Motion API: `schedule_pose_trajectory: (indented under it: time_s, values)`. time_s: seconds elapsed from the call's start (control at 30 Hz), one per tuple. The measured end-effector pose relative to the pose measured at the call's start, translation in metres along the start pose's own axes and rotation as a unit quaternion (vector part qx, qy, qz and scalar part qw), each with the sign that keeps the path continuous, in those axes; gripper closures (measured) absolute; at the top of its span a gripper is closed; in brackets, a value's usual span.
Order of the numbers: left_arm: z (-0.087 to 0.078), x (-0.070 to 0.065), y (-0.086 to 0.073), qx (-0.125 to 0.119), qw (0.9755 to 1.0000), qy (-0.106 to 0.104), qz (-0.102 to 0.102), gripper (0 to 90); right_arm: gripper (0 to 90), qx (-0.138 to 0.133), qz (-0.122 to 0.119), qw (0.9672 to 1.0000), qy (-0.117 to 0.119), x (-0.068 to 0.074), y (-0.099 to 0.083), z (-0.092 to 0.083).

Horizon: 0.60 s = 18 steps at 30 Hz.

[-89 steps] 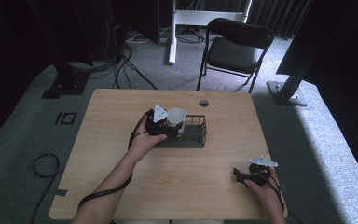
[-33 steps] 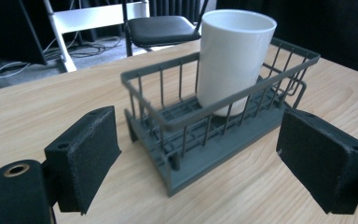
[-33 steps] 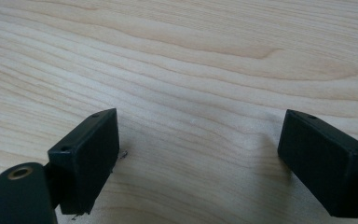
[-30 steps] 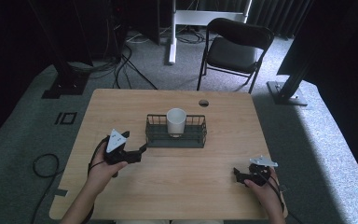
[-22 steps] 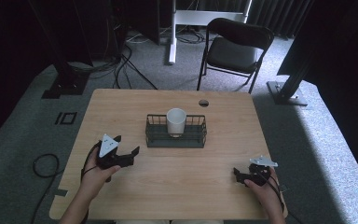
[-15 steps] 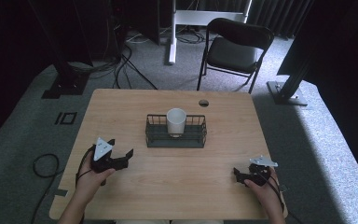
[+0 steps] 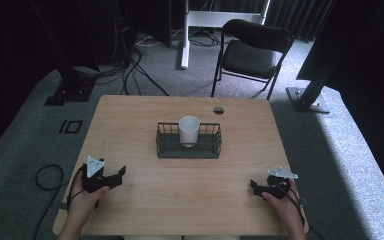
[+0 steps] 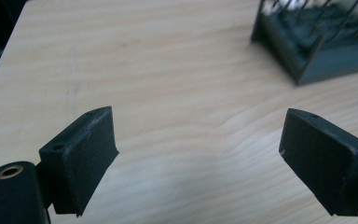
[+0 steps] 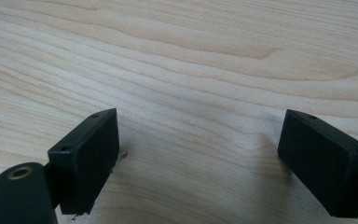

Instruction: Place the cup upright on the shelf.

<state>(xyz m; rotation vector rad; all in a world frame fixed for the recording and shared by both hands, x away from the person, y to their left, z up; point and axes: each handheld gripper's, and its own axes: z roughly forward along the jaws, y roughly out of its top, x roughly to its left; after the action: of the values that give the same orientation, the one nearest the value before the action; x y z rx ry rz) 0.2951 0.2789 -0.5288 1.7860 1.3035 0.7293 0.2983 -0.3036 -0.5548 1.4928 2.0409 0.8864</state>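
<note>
A pale wooden table (image 7: 180, 200) with a visible grain stands on grey carpet (image 7: 360, 150), its far edge pierced by a round cable hole (image 7: 218, 110). Near the table's middle, toward the far side, sits a dark wire basket (image 7: 188, 148), and a white cup (image 7: 189, 130) stands upright inside it. The left gripper (image 7: 115, 176) rests at the table's near left corner, held by the left hand (image 7: 86, 197), its jaws spread wide with nothing between them; in the left gripper view a corner of the basket shows at the upper right, well apart from the jaws. The right gripper (image 7: 254, 185) lies at the near right corner in the right hand (image 7: 282, 200), jaws likewise spread and empty over bare wood. Beyond the table a black folding chair (image 7: 250, 50) faces it, a white post (image 7: 184, 35) on a foot stands beside the chair, and dark stands (image 7: 70, 75) with loose cables (image 7: 130, 70) crowd the far left. A dark beam (image 7: 320, 75) leans at the right, where light falls across the carpet.
</note>
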Motion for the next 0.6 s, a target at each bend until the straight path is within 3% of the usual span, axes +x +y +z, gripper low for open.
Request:
schedule_pose_trajectory:
  time_s: [0.1,0.33,0.43,0.6]
  values:
    - [0.001,0.002,-0.006,0.026,0.9996,-0.002,0.008,11.3,12.2,0.0,0.0,1.0,0.0,0.0,0.0,0.0]
    - [-0.001,0.006,-0.013,0.053,0.9985,0.005,0.011,11.3,12.2,0.0,0.0,1.0,0.0,0.0,0.0,0.0]
    - [-0.003,0.008,-0.015,0.065,0.9979,0.0,0.001,11.3,12.2,0.0,0.0,1.0,0.0,0.0,0.0,0.0]
    - [-0.006,0.011,-0.018,0.081,0.9966,0.018,-0.006,11.3,12.2,0.0,0.001,1.0,0.0,0.0,0.0,0.0]
